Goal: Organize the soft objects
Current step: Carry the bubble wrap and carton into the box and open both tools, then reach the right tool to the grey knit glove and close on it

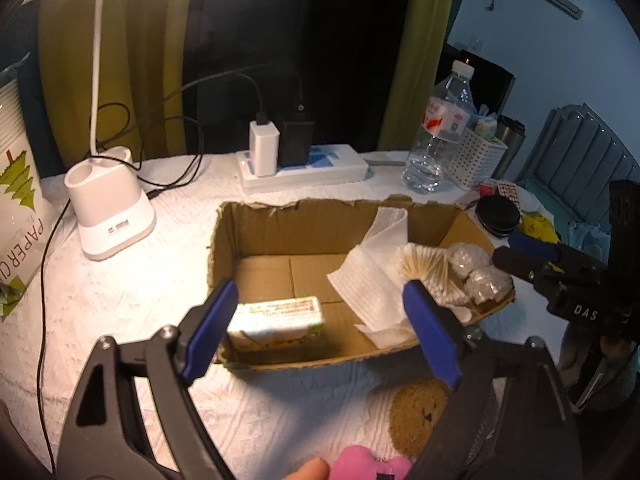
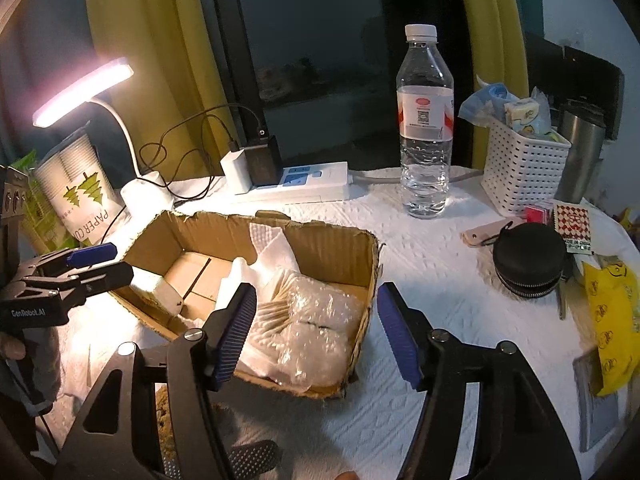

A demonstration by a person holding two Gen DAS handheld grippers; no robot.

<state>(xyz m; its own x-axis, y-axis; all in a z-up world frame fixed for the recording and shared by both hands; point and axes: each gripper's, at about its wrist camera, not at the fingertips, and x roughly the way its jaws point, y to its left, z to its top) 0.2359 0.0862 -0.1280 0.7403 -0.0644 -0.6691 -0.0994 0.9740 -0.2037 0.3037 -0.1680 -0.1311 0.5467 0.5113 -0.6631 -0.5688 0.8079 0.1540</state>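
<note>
A torn-topped cardboard box (image 1: 256,232) (image 2: 320,248) sits on the white-covered table. In it lie a small green-and-white tissue pack (image 1: 276,312), a crumpled white paper towel (image 1: 372,276) (image 2: 276,248), a fan of cotton swabs (image 1: 420,264) and clear plastic bundles (image 1: 476,276) (image 2: 320,320). My left gripper (image 1: 320,288) hangs open over the box's near side, and the tissue pack lies below its gap, untouched by the pads. My right gripper (image 2: 317,292) is open above the near right corner, over the bundles. A brown plush (image 1: 416,412) and a pink plush (image 1: 368,464) lie in front of the box.
Behind the box stand a lit desk lamp's base (image 1: 108,208), a power strip (image 1: 304,168) with chargers and cables, a water bottle (image 2: 426,128) and a white basket (image 2: 524,168). A black zip case (image 2: 528,260) and a yellow bag (image 2: 612,320) lie to the right, and a paper cup sleeve (image 2: 76,188) stands left.
</note>
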